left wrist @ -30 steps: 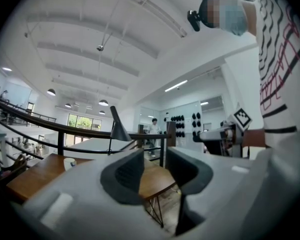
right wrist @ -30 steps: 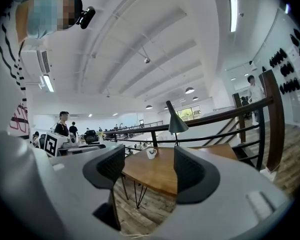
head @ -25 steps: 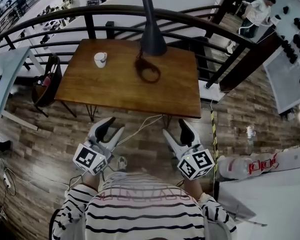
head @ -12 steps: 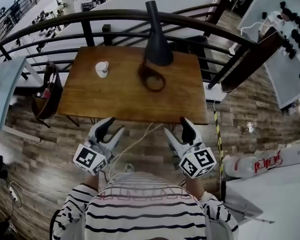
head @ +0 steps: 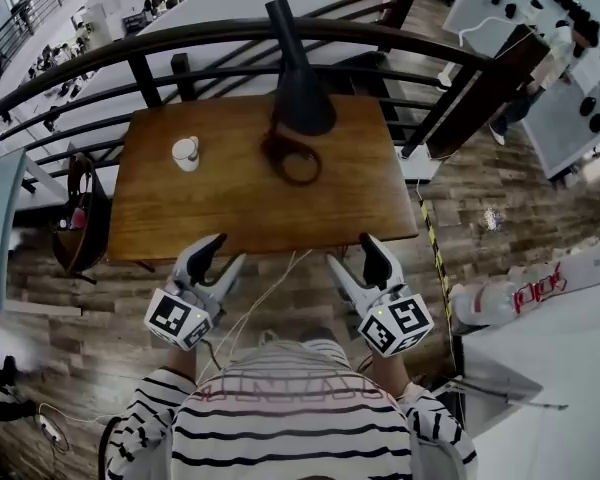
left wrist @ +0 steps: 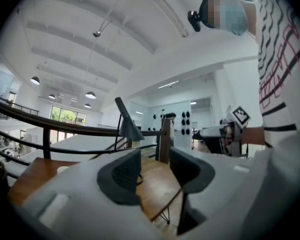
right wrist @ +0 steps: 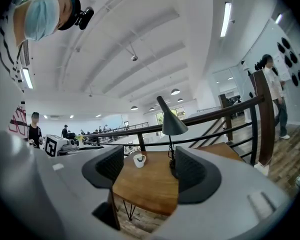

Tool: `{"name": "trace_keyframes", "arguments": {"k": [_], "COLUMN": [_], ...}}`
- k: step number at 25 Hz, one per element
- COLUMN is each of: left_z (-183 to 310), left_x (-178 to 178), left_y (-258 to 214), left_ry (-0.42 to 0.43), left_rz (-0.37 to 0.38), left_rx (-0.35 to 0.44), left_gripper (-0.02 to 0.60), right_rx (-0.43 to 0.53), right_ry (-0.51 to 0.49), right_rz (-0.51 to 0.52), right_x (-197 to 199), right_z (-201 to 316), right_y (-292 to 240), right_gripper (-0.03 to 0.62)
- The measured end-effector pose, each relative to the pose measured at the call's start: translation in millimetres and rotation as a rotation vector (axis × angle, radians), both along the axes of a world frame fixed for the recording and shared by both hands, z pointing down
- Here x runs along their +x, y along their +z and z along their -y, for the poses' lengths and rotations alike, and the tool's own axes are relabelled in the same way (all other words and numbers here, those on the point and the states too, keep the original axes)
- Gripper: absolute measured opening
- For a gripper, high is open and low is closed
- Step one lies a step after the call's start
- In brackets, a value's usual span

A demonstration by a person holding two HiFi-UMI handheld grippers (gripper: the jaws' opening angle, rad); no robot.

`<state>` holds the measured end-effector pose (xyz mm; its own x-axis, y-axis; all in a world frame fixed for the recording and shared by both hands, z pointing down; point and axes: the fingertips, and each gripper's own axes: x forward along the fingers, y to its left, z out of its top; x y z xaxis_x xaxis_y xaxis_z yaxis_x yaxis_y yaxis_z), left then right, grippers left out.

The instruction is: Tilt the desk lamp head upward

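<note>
Left tongs [head: 225, 251] and right tongs [head: 353, 251] are held level, side by side, on striped-sleeved arms [head: 140, 423] tucked close to the body. Left jaws have just been opening; both pairs gape, gripping nothing. A dark grey cone-shaded desk lamp [head: 298, 98] stands toward the far side of a brown wooden surface [head: 230, 203] (well apart from both tongs).

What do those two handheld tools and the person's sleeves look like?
The left tool and right tool are pale grey plastic, each with two dark-padded tapering jaws and a white cube with black square markers. The sleeves are black-and-white striped.
</note>
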<state>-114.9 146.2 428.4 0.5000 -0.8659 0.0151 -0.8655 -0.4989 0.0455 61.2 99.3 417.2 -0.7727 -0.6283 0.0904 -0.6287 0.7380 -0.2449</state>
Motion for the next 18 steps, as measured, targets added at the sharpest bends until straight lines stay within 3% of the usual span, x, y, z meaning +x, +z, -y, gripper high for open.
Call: {"name": "trace_keyframes", "arguments": {"k": [9, 18], "left_z": [44, 93], "left_x": [9, 14], "left_y": [17, 5], "left_ry": [0.030, -0.030], "left_rz": [-0.041, -0.031], "left_rx": [-0.038, -0.030], "left_gripper": [0.172, 0.172], "right_rx": [-0.032, -0.026], "right_ry": [0.039, -0.026], "right_rz": [-0.013, -0.006], "right_x": [10, 13], "right_z": [38, 99], "right_y": [12, 5], "right_gripper": [0.310, 0.310]}}
